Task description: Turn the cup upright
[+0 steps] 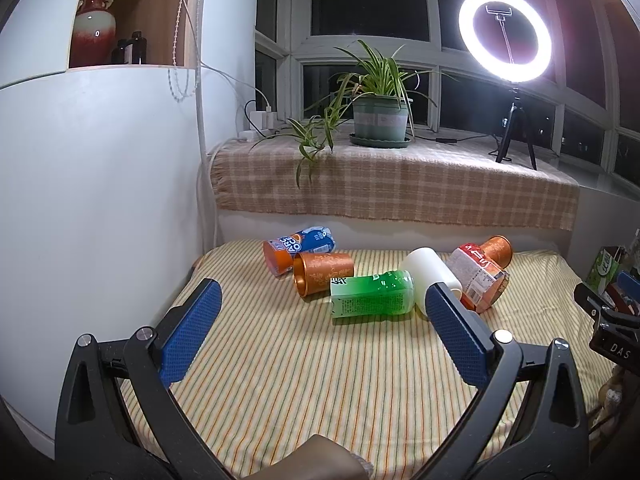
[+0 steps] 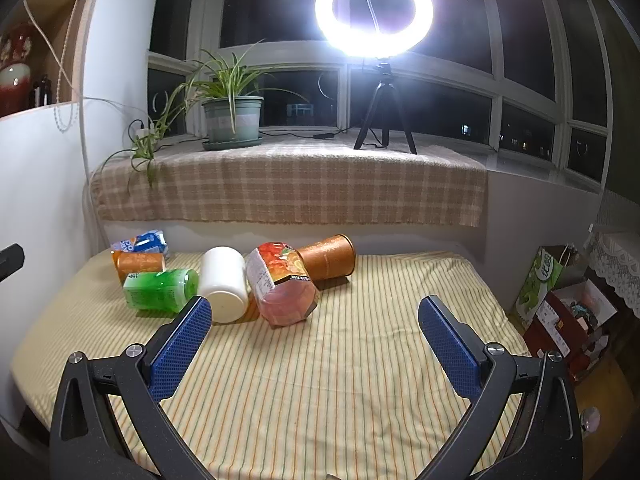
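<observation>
Several cups lie on their sides on the striped table (image 1: 304, 368). From left: a blue-orange cup (image 1: 298, 250), a copper cup (image 1: 322, 274), a green cup (image 1: 372, 294), a white cup (image 1: 430, 278), a red-orange printed cup (image 1: 478, 280) and a second copper cup (image 1: 496, 250). My left gripper (image 1: 324, 308) is open and empty, short of the green cup. In the right wrist view the white cup (image 2: 222, 284), the printed cup (image 2: 282, 290), the green cup (image 2: 160, 290) and the far copper cup (image 2: 330, 258) lie ahead. My right gripper (image 2: 316, 320) is open and empty.
A checked cloth covers the windowsill (image 1: 392, 184), which holds a potted plant (image 1: 380, 116) and a ring light on a tripod (image 1: 506, 36). A white cabinet (image 1: 100, 184) stands at the table's left. Boxes and bags (image 2: 560, 312) crowd the right side.
</observation>
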